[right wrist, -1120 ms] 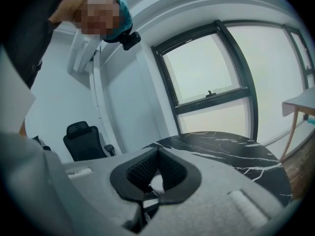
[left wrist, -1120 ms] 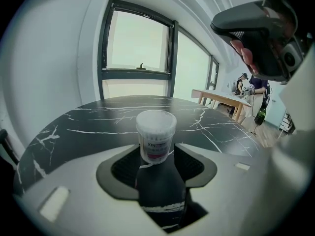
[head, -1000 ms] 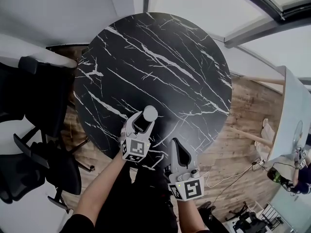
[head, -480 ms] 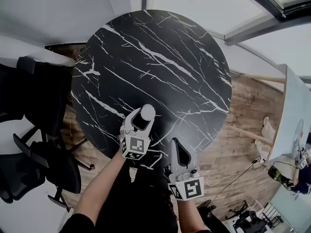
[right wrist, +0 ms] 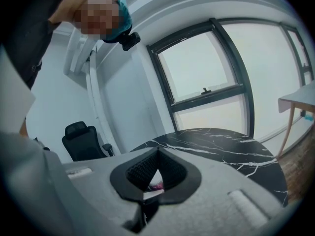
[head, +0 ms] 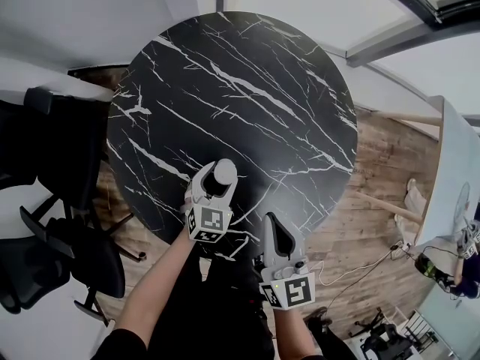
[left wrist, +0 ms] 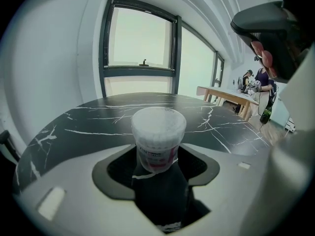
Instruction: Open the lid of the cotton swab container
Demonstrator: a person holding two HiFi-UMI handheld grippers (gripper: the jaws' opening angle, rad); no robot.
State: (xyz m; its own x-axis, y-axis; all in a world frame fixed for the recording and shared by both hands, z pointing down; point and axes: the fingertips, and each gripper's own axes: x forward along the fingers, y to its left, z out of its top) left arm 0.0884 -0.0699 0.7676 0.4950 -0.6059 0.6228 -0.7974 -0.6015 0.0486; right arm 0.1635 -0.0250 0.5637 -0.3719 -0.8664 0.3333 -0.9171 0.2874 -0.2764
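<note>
The cotton swab container, a small clear tub with a white lid and a pink label, stands upright on the black marble table near its front edge. My left gripper reaches around it from the near side. In the left gripper view the container sits between the jaws with dark gaps on both sides; the jaws have just been opening and the gripper is open. My right gripper hangs shut and empty at the table's front edge, to the right of the container. Its closed jaws show in the right gripper view.
Black office chairs stand left of the round table. A wooden table stands at the right edge with a person near it. Wood floor lies to the right; a cable runs across it.
The left jaws stand a little wider around the container than a second ago. The container stays in place on the table. The right gripper has not moved.
</note>
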